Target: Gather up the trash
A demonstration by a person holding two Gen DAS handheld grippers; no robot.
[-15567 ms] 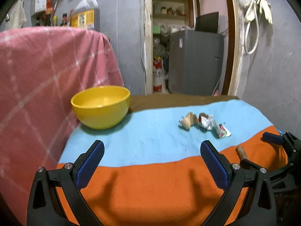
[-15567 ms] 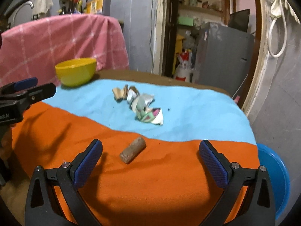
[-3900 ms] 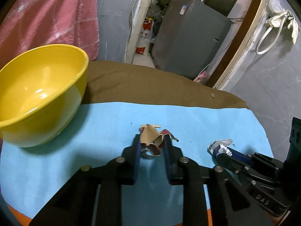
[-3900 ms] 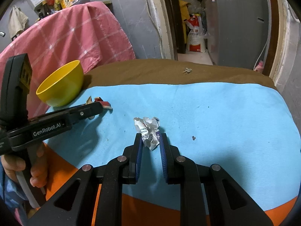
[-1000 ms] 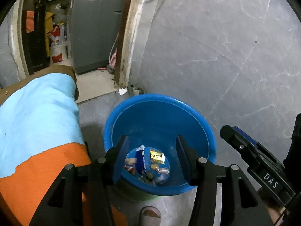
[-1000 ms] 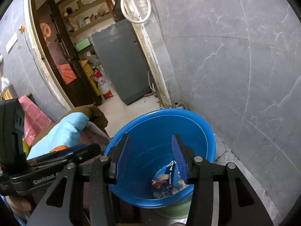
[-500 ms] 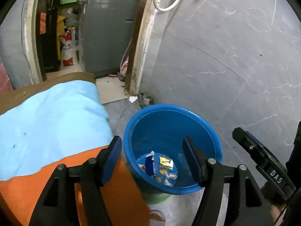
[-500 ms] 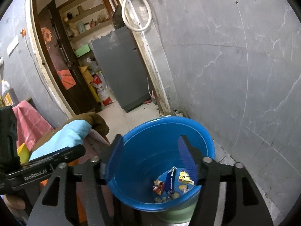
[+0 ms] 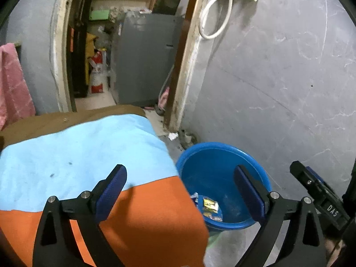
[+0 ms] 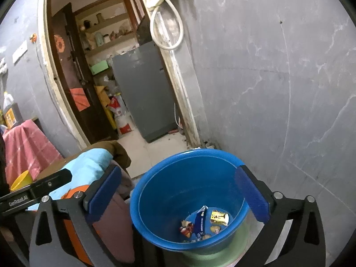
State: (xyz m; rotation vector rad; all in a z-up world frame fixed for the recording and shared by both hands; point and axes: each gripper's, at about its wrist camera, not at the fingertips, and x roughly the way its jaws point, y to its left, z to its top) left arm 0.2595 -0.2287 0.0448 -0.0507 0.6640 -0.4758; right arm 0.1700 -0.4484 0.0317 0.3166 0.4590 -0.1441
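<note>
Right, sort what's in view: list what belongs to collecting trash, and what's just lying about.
Belongs to the job:
- round blue plastic bin
- crumpled wrappers at its bottom
- open left gripper
- open right gripper

Just lying about:
- grey metal fridge
- white coiled hose on the wall
- yellow plastic bowl
- pink checked cloth

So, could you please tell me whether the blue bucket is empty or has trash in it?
Not empty: the blue bucket stands upright with several wrappers lying at its bottom, far below the rim.
</note>
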